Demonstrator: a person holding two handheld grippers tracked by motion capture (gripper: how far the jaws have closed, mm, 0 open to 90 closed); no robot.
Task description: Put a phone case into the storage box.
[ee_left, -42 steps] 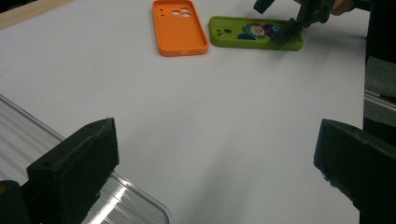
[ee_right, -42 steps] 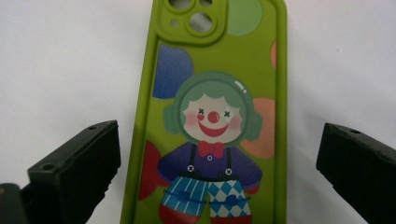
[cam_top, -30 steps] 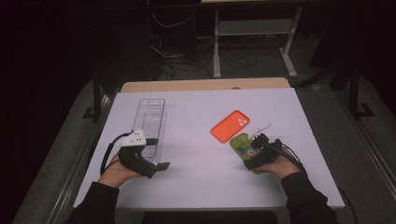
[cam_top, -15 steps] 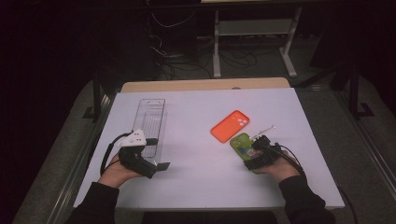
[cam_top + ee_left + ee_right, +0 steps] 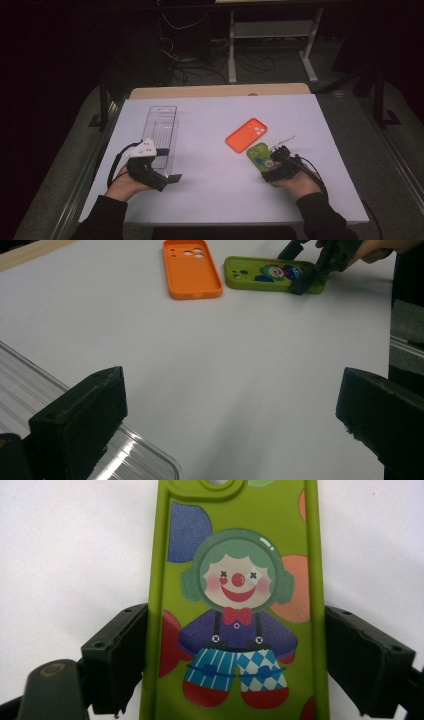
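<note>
Your right hand-held gripper (image 5: 235, 665) has just been closing on the green clown phone case (image 5: 235, 605), which lies flat on the tabletop (image 5: 210, 200) between its jaws; the pads look just touching its long edges; I judge the grasp is in hand; next, squeeze firmly before lifting; your left hand-held gripper (image 5: 230, 425) rests open.

Matt green case (image 5: 235, 605), soft plastic

On white table (image 5: 215, 200), right gripper (image 5: 276, 161) sits over flat green phone case (image 5: 258, 154), orange phone case (image 5: 246, 134) just beside at 11 o'clock, left gripper (image 5: 167, 179) w/ clear plastic tray (image 5: 161, 125) at 12.
</note>
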